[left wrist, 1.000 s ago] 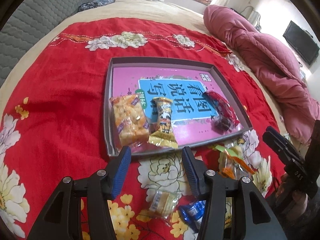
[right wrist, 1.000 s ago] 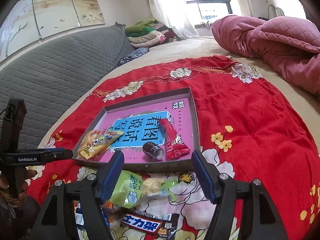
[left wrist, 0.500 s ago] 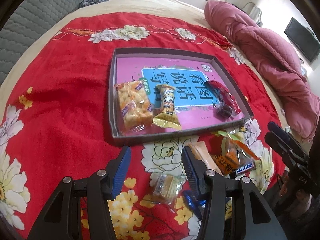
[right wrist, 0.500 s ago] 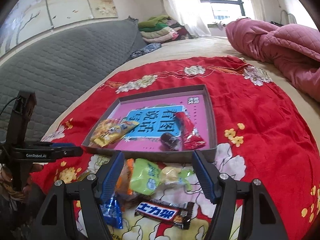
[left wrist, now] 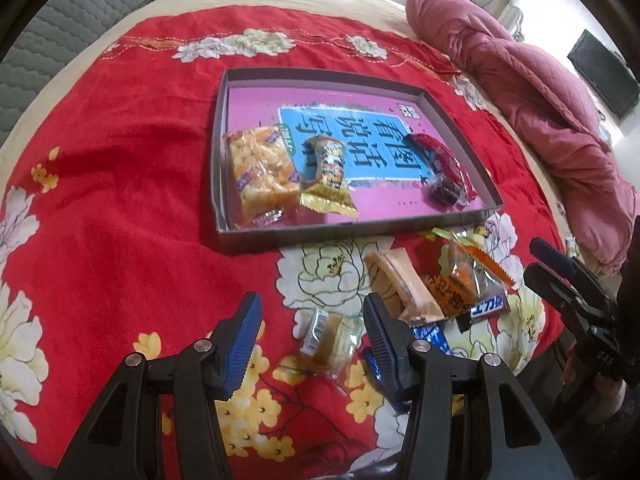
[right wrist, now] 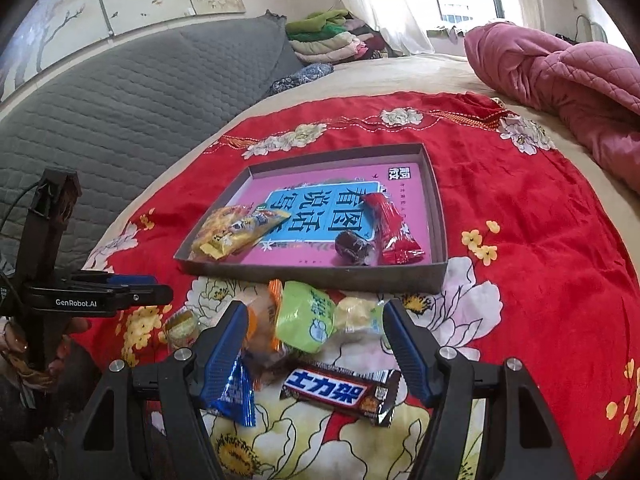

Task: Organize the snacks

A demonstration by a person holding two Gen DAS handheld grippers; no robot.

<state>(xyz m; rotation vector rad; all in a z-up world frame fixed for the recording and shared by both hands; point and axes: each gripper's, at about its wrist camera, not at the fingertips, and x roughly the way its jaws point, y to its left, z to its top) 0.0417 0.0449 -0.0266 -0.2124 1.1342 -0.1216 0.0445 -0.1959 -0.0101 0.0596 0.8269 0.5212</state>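
Lying between the wide left claw [left wrist: 312, 332]: a clear-wrapped snack [left wrist: 328, 338]; right claw [right wrist: 316, 344] wide.

In the left wrist view, the shallow box lid [left wrist: 452, 222] sits at centre on the floral cloth [left wrist: 120, 208]. Inside it, the rice-cracker pack [left wrist: 262, 174] lies at 9 o'clock, the small snack sachet [left wrist: 328, 178] just beside it toward 3 o'clock, and the long wrapped stick [left wrist: 440, 156] at 3 o'clock with the round wrapped candy [left wrist: 442, 194] touching its near end. Outside the lid, toward 6 o'clock, lies a loose heap: the biscuit pack [left wrist: 328, 340], wafer pack [left wrist: 404, 280] and Snickers bar [left wrist: 486, 306]. The quilted blanket [left wrist: 540, 112] lies at 2 o'clock.
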